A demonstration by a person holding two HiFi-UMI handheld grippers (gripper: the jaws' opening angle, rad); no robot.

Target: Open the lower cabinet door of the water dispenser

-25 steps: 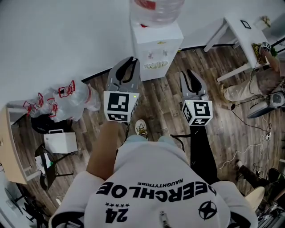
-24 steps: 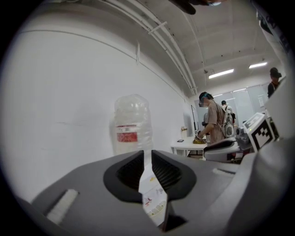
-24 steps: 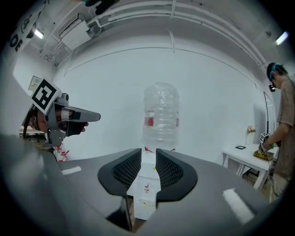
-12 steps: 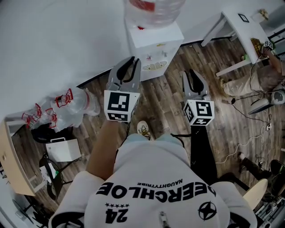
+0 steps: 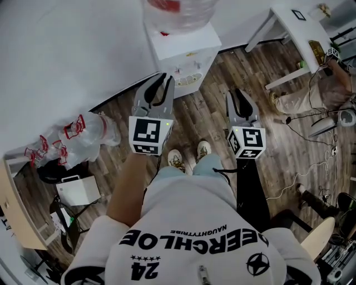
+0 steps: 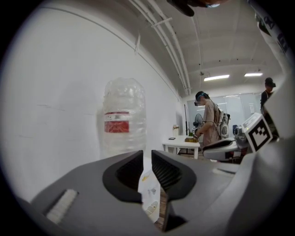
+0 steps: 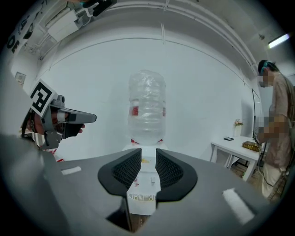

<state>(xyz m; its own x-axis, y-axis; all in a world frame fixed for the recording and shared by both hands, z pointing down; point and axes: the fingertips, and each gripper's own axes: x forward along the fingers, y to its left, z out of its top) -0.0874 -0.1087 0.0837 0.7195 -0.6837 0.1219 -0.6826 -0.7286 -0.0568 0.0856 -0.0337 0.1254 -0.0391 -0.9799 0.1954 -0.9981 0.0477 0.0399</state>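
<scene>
Head view: water dispenser point(image 5: 183, 53) standing upper centre, above left gripper point(image 5: 159, 78) and right gripper point(image 5: 238, 93), touching neither; fingers of both sitting slightly parted, grasping nothing; bottle point(image 5: 181, 10) sitting atop it.

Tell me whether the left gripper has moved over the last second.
Yes, slightly. In the head view the left gripper has shifted rightward against the water dispenser, from its left edge to its front.

my left gripper point(image 5: 159, 83) and my right gripper point(image 5: 238, 96) have matt grey plastic shells, and their black pads point(image 7: 126, 169) are finely ribbed. the water dispenser point(image 5: 183, 47) looks like smooth white plastic. its bottle point(image 7: 146, 103) is clear, crinkled plastic. the floor point(image 5: 206, 119) shows matt wood-grain planks.
</scene>
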